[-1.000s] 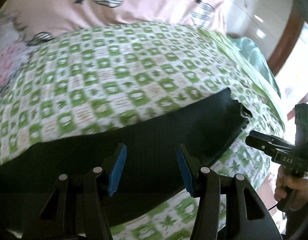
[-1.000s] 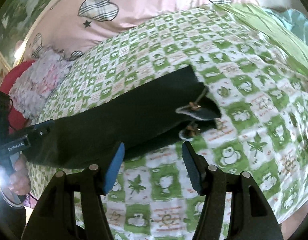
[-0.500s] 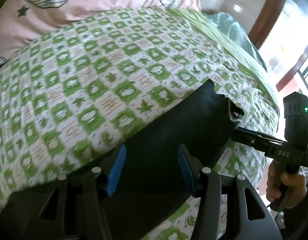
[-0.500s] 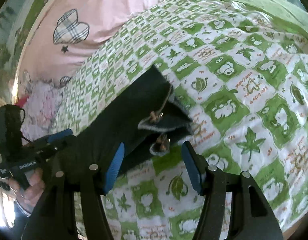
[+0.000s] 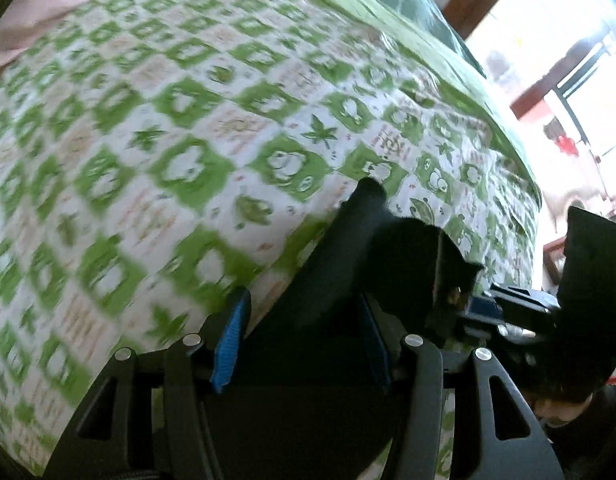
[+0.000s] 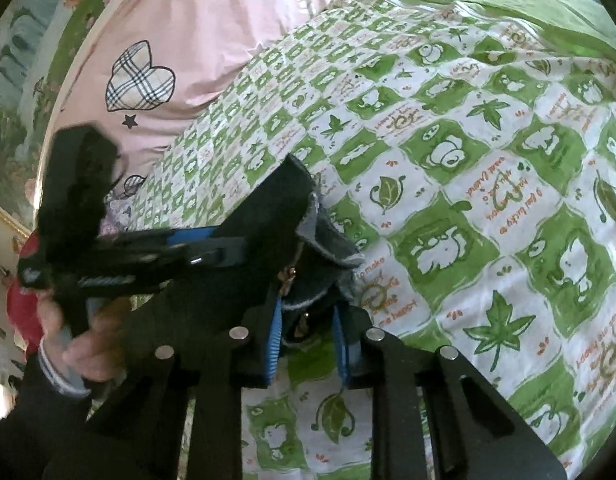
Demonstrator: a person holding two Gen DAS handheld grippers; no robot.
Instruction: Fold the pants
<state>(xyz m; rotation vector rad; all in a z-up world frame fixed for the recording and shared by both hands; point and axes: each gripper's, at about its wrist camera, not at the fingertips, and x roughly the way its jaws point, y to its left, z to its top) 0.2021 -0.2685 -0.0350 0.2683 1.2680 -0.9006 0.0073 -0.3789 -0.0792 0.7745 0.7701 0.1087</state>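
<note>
The dark pants [image 5: 347,280] lie on a green and white checked bedspread [image 5: 168,140]. In the left wrist view my left gripper [image 5: 300,344] is open, its blue pads on either side of the dark cloth. In the right wrist view my right gripper [image 6: 308,344] has closed in on the waist end of the pants [image 6: 319,252], where a brass button and frayed edge show between its pads. The left gripper also shows in the right wrist view [image 6: 212,248], resting on the pants. The right gripper shows in the left wrist view [image 5: 467,308] at the waist end.
A pink quilt with checked hearts [image 6: 168,40] lies at the back of the bed. A green sheet [image 6: 507,8] covers the far right. The bed edge falls off beside a bright window [image 5: 567,60].
Both grippers have moved in close to the pants. The right gripper's jaws have narrowed from wide open onto the waist end. The left gripper has swung right along the cloth.
</note>
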